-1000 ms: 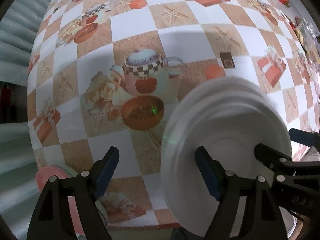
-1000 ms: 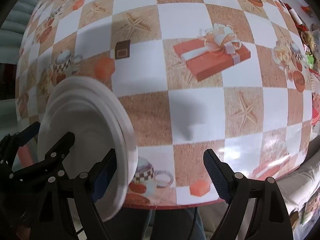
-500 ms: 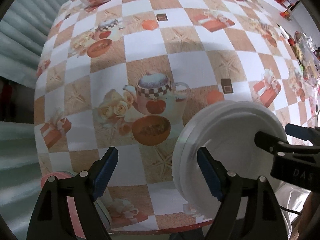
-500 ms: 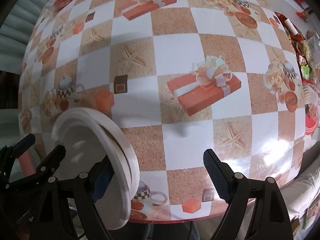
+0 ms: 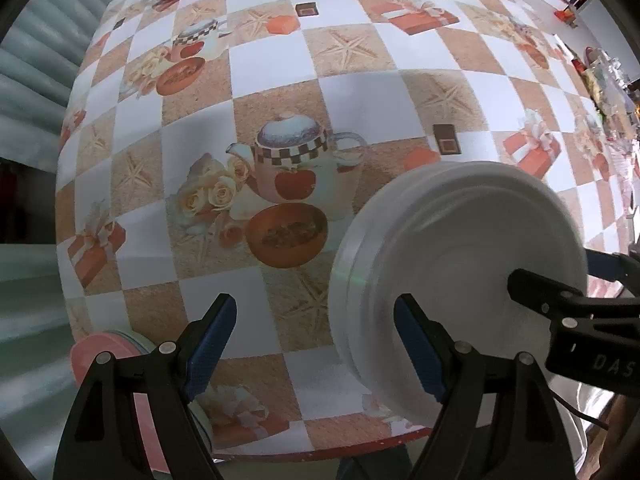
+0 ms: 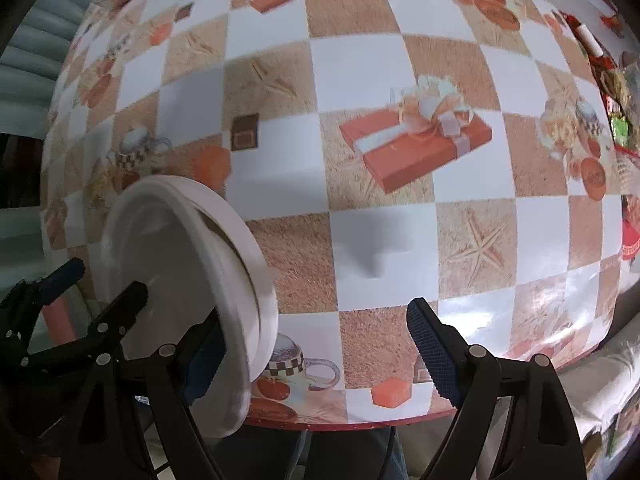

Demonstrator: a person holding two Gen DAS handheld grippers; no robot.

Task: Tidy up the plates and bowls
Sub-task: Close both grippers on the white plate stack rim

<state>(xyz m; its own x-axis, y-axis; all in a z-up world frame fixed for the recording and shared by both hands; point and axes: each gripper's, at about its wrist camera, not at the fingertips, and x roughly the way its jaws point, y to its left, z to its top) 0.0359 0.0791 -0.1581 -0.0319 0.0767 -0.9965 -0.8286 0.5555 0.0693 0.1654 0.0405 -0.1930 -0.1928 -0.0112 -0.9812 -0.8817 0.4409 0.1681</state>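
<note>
- Over the near edge of the table (image 6: 472, 168), the two white plates (image 5: 460, 264) stand on edge, nested and tilted, lifted clear of the checked cloth.
- My left gripper (image 5: 314, 308) is spread wide with nothing between its jaws. The plates sit just to the right of its right finger.
- My right gripper (image 6: 316, 320) is equally wide and empty. The plates lie against the outer side of its left finger.
- So I judge the pair is only propped between my two tools, not clamped by either. I cannot tell exactly which surfaces bear the load.
- To do this step well, I keep both hands pressing gently toward each other and move them together, so the gap never widens.
- I keep the tools pointing down and avoid rolling a wrist, since smooth plates on edge would slip easily.
- The two rims are slightly offset, so one plate could slide out of the other; I tip them flat before trusting the hold.
- I lower the stack onto the open cloth further from the edge, well clear of the pink-rimmed dish (image 5: 100, 356) at the near left.
- I take my hands apart only once the bottom plate rests flat.
</note>
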